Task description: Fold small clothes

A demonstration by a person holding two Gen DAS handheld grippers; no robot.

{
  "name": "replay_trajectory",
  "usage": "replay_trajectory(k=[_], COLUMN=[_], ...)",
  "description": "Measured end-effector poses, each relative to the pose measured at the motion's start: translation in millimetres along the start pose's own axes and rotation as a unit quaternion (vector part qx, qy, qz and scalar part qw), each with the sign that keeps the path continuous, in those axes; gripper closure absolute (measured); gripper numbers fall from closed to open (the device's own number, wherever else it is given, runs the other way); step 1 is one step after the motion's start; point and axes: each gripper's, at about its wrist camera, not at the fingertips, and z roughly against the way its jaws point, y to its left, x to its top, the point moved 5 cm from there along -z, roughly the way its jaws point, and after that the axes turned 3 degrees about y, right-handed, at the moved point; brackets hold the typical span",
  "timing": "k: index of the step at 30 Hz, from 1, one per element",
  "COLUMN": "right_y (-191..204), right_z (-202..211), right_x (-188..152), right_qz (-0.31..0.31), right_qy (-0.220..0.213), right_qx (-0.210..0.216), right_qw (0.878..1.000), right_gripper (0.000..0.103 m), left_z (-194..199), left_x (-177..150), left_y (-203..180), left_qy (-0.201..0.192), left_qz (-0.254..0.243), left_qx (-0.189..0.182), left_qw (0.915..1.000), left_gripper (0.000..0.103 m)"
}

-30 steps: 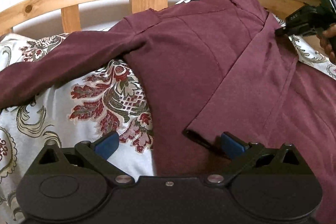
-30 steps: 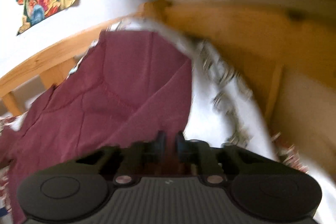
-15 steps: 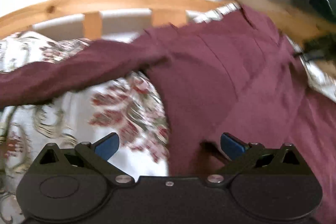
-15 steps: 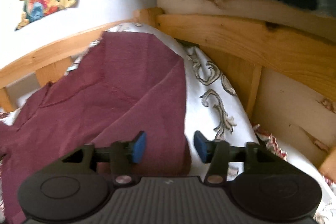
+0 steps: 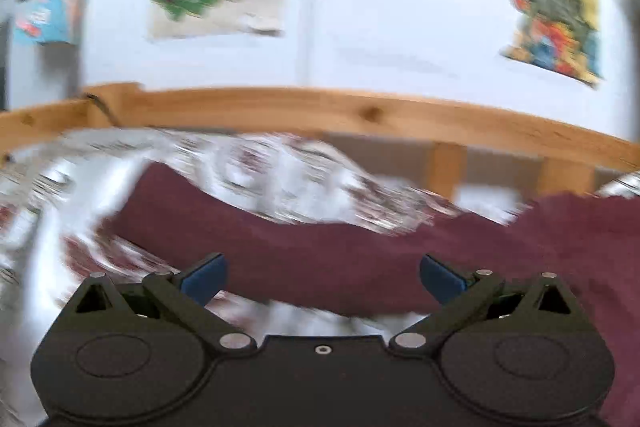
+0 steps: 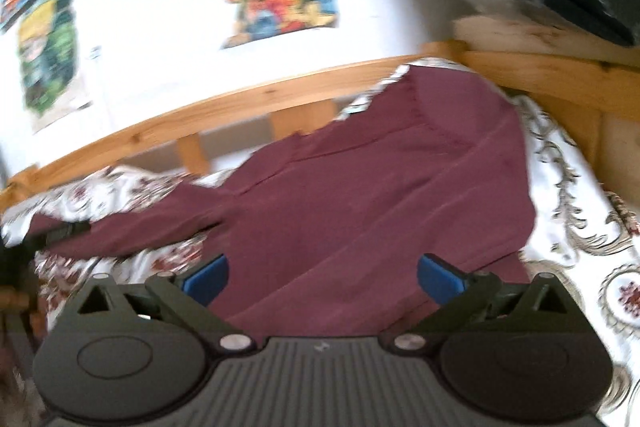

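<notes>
From where I sit, both tools are released and hold nothing. My left tool has its blue pads spread wide at the bottom of its frame, and the maroon sleeve runs across the gap between them, from the lower left toward the right edge. I cannot tell whether the pads touch the cloth, since the left view is badly smeared. My right tool is likewise spread, with the body of the maroon shirt filling the middle of its frame just ahead of the pads.

The shirt lies on the bed, over the patterned bedspread, reaching up toward the wooden bed rail in the upper half of the right view. On the right side of that frame one edge looks turned in over the body — a long straight crease runs down it — so I judge the first side fold to be in place. The other sleeve lies stretched out flat toward the lower left of the frame, away from the body.

So the job looks perhaps a third done. What is left, as I read it: bring that outstretched sleeve in over the body, then fold the shirt across its length. The left tool seems poised over the sleeve for that.
</notes>
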Motion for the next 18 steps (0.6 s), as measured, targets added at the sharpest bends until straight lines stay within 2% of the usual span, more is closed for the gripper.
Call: replay_trajectory(k=[3, 5, 9, 12, 15, 16, 18], right_y=[22, 37, 64, 77, 83, 83, 81], right_z=[7, 10, 13, 16, 19, 20, 23], right_x=[-11, -18, -24, -25, -24, -23, -25], right_qz=[0.018, 0.034, 0.072, 0.089, 0.102, 0.103, 0.102], right_qy=[0.006, 0.011, 0.012, 0.01, 0.007, 0.007, 0.008], right_qx=[0.012, 0.022, 0.028, 0.038, 0.041, 0.04, 0.039], right_qw=[1.0, 0.999, 0.997, 0.995, 0.994, 0.994, 0.994], right_gripper=[0.0, 0.0, 0.0, 0.0, 0.0, 0.0, 0.0], left_z=[-13, -21, -34, -54, -64, -64, -65], left_x=[9, 15, 30, 38, 44, 44, 45], left_y=[41, 66, 110, 127, 124, 122, 118], left_qy=[0.036, 0.05, 0.025, 0.031, 0.021, 0.022, 0.024], left_qz=[0.014, 0.042, 0.097, 0.107, 0.087, 0.081, 0.075], left_qx=[0.024, 0.045, 0.096, 0.097, 0.108, 0.105, 0.095], left_qw=[0.999, 0.9969, 0.9904, 0.989, 0.9902, 0.9909, 0.9923], left_gripper=[0.001, 0.001, 0.001, 0.005, 0.016, 0.025, 0.05])
